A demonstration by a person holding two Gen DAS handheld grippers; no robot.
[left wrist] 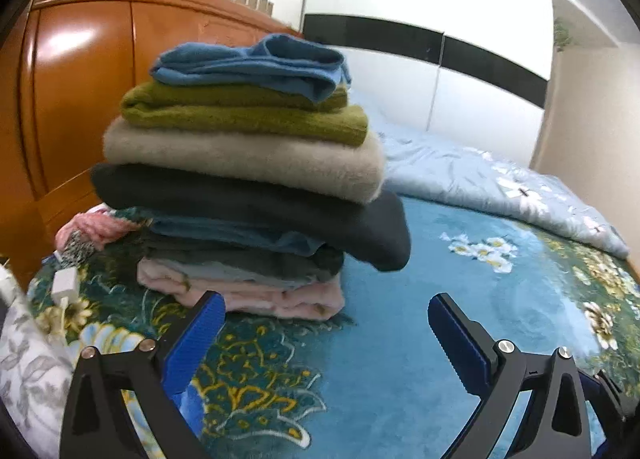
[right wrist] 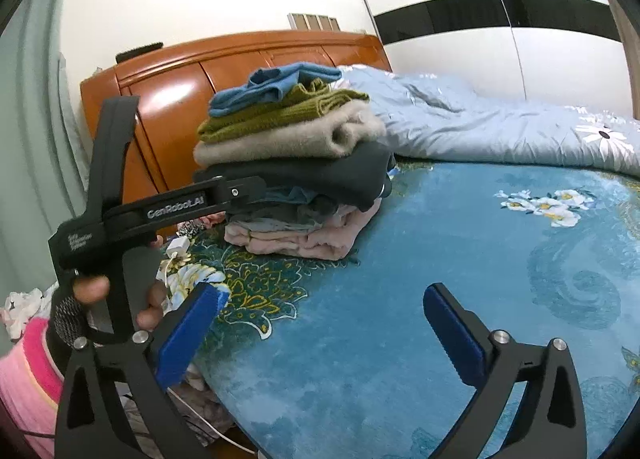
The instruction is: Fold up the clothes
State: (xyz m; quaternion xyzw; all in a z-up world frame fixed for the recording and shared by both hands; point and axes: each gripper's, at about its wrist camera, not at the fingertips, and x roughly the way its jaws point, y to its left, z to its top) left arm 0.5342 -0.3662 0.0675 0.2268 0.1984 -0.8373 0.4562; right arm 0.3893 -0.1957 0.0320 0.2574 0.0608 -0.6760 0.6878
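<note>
A tall stack of folded clothes [left wrist: 248,179] stands on the blue flowered blanket [left wrist: 400,319]: a blue knit on top, then olive green, beige, dark grey, and pink at the bottom. My left gripper [left wrist: 326,307] is open just in front of the stack's foot, nothing between its blue pads. In the right wrist view the same stack [right wrist: 296,163] stands further off. My right gripper [right wrist: 320,299] is open over the bare blanket [right wrist: 440,259]. The left gripper's black body [right wrist: 160,203] and the hand holding it show at the left.
An orange wooden headboard [left wrist: 80,99] rises behind the stack. A pale blue quilt [left wrist: 500,179] is bunched at the back right. A white charger with cable [left wrist: 66,285] and a pink cloth [left wrist: 92,229] lie left of the stack. White wardrobe doors [right wrist: 520,39] stand beyond.
</note>
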